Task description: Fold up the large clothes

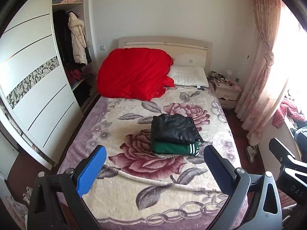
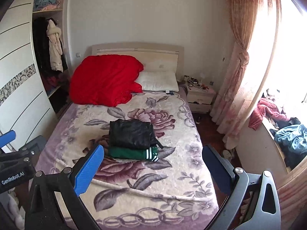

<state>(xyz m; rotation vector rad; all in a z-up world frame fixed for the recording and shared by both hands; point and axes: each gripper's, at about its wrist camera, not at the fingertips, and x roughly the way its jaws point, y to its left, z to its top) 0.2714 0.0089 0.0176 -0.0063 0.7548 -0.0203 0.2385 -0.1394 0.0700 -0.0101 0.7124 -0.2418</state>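
While I hold both tools above the foot of the bed [image 1: 119, 115], my left gripper [image 1: 154, 164] has its blue fingers spread wide with nothing between them, and my right gripper [image 2: 153, 164] is spread the same way, also empty. Neither touches the bedding.

The bed, covered in a cream blanket with large mauve flowers, is the landmark here. Near the middle of the bed sits a neat stack of folded clothes: a black leather jacket [image 1: 174, 128] lies on top of a folded green garment [image 1: 172, 148] (its cuff shows white stripes). The stack lies beyond my fingertips, well apart from them.

At the head of the bed, a bunched red quilt [image 1: 132, 72] fills the left side, and a white pillow [image 1: 190, 75] lies flat just beside it on the right. To the left of the bed stands an open wardrobe [image 1: 38, 72] with coats hanging inside. To the right of the bed's head is a cluttered nightstand [image 1: 227, 94], and past it a tied pink curtain [image 1: 266, 61] hangs by a bright window.
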